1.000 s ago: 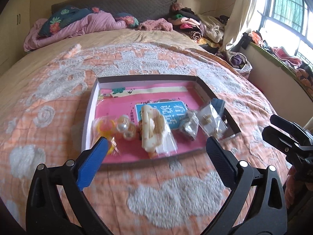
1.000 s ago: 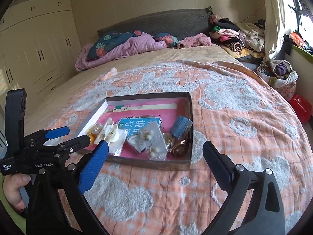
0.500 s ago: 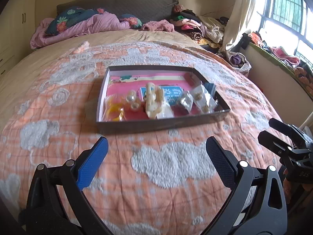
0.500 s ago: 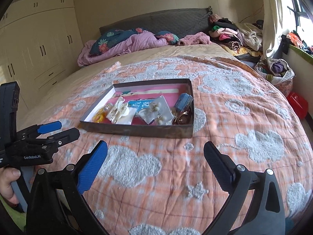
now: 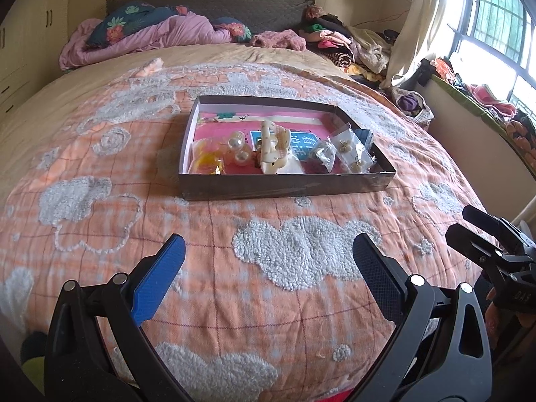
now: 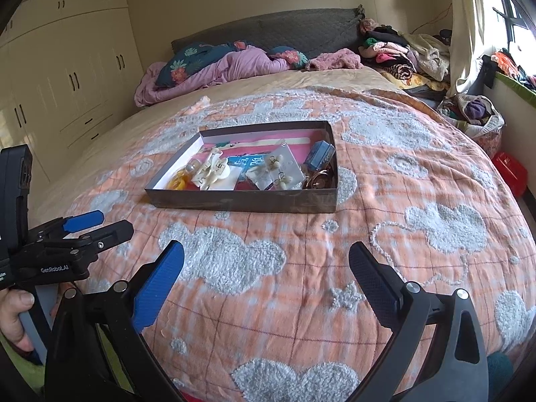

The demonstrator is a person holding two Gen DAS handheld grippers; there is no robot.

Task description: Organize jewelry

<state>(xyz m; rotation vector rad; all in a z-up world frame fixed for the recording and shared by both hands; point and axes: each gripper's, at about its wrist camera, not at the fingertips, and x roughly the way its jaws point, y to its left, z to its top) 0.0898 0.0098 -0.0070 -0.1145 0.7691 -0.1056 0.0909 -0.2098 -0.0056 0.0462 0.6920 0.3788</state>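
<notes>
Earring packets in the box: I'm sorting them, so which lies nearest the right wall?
The earring packet beside the blue box; the other earring packet lies left of it.

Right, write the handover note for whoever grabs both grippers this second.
Left gripper: open, empty, hovering over the bedspread, short of the box.
Right gripper: open, empty, also short of the box.
Shallow box sits mid-bed and holds everything: cream hair claw, pearl earrings, yellow piece at its left end, bagged earrings, small blue box and gold rings at its right end.
Done: items appear gathered in the box; nothing lies loose on the bedspread.
Left: I cannot tell whether further sorting is wanted.
</notes>
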